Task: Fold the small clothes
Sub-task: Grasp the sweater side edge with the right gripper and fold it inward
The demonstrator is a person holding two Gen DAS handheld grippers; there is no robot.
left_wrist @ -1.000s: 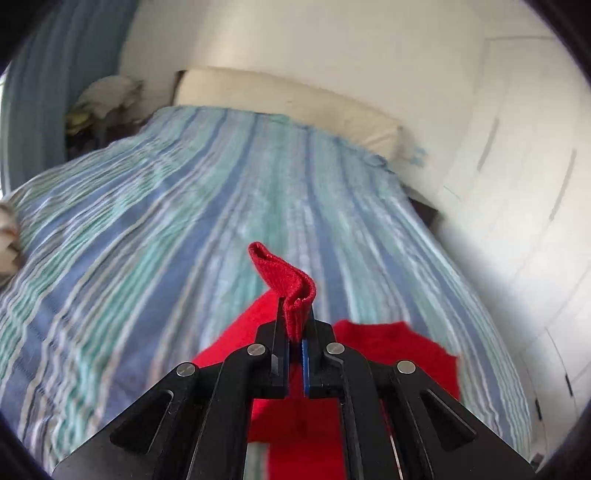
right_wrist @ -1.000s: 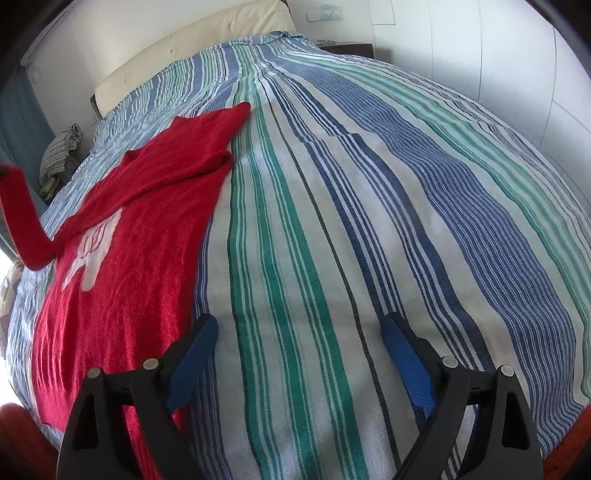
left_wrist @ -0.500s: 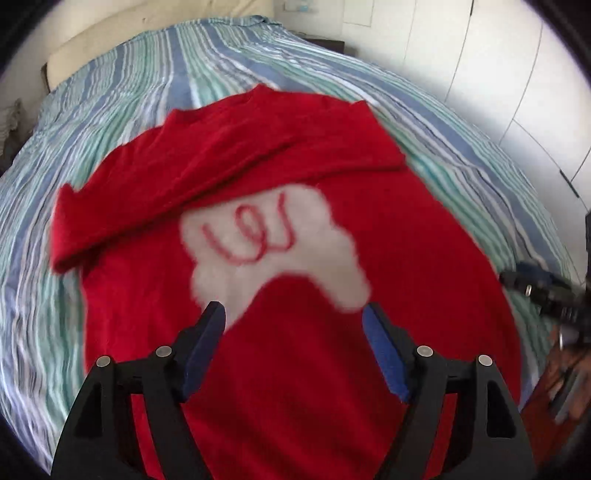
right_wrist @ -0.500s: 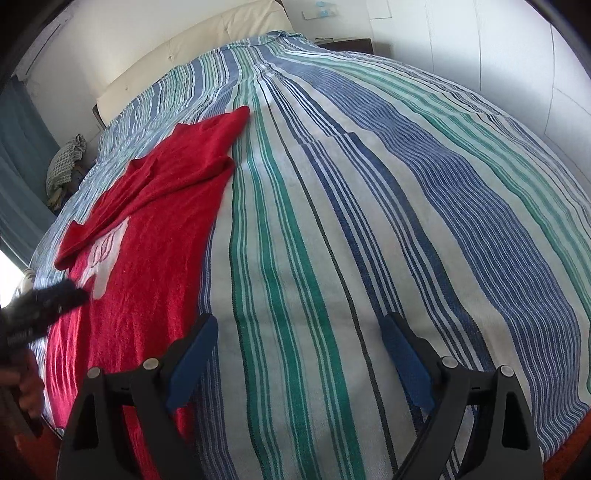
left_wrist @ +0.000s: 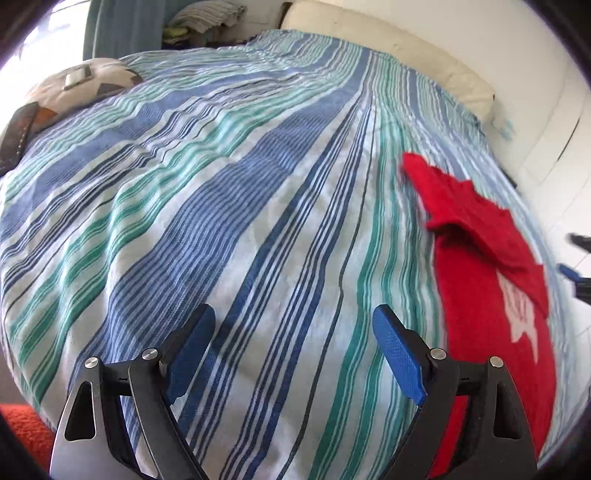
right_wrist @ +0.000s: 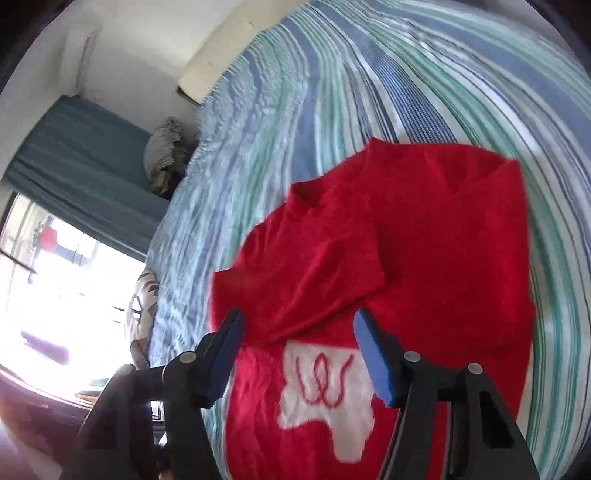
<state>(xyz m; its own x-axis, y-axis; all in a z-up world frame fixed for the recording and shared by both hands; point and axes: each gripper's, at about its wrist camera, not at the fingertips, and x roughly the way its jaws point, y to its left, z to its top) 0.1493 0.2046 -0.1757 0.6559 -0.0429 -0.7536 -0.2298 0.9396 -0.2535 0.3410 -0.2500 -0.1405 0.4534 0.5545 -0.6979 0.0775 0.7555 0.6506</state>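
A small red sweater [right_wrist: 443,258] lies flat on the striped bedspread [left_wrist: 258,221], one sleeve [right_wrist: 303,280] folded across its chest above a white patch [right_wrist: 325,391] with a red squiggle. My right gripper [right_wrist: 300,325] hovers over that sleeve and patch; its jaws are closing, and the pads press on nothing. My left gripper [left_wrist: 293,321] is over bare bedspread to the left of the sweater [left_wrist: 491,295], its jaws opening wide and empty. At the left view's right edge, a blue pad and black part of the other gripper [left_wrist: 574,273] show.
A patterned cushion [left_wrist: 74,88] lies at the bed's far left. A cream headboard [left_wrist: 388,48] runs along the bed's far end, with a pile of cloth [left_wrist: 207,18] beside it. A teal curtain [right_wrist: 81,158] hangs by a bright window. An orange rug [left_wrist: 22,432] lies below the bed's edge.
My left gripper let go of the red sleeve, opened, and swung left off the sweater to bare bedspread. My right gripper moved from bare bedspread over the sweater, and its jaws narrowed.
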